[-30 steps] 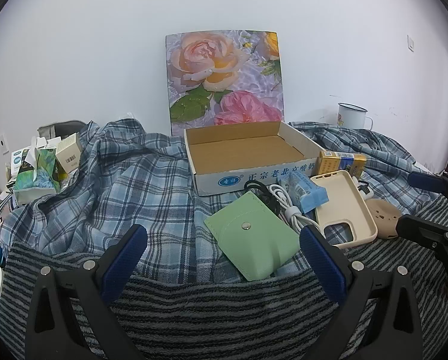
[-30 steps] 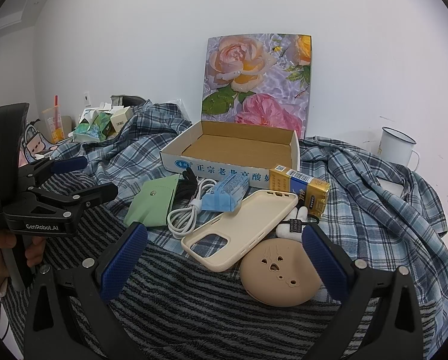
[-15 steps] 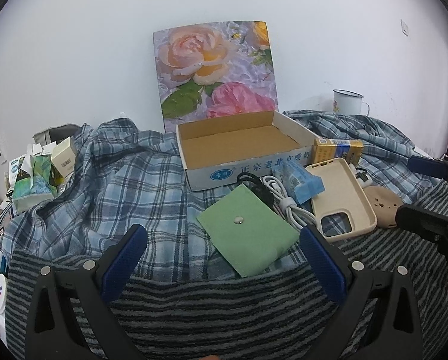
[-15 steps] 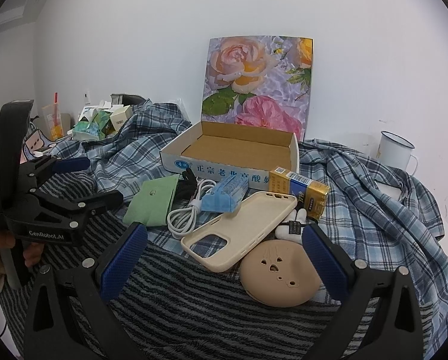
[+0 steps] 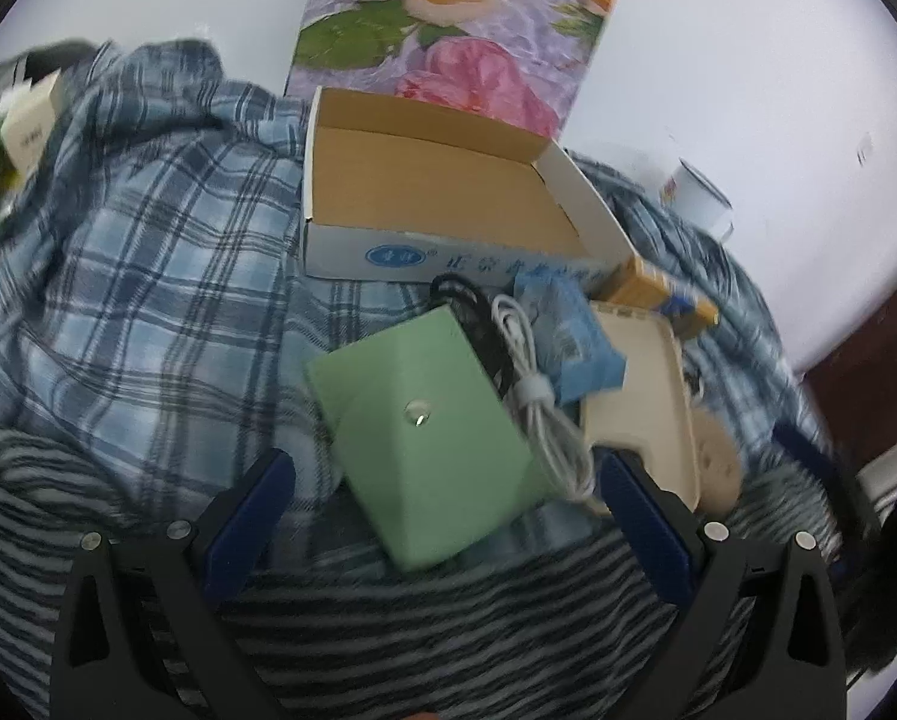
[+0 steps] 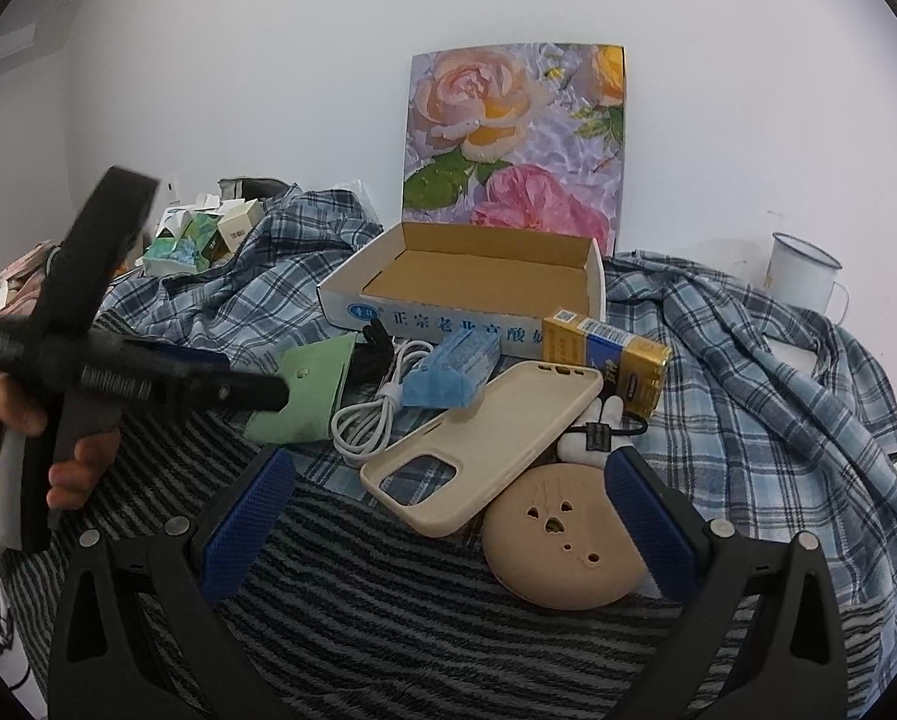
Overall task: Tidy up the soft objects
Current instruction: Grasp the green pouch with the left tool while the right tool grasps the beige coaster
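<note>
Left gripper [image 5: 445, 480] has closed in on green pouch [image 5: 427, 426], jaws wide and straddling it, apparently to pinch it for the empty open box [image 5: 448, 204] just beyond, while right gripper [image 6: 448, 510] hangs open, empty, near phone case [image 6: 484, 438].

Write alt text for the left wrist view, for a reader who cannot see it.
The open left gripper hangs just above a green pouch on plaid cloth, its blue fingers on either side. Beside the pouch lie a white cable, a blue packet and a beige phone case; behind them sits an open cardboard box, nothing in it.
</note>
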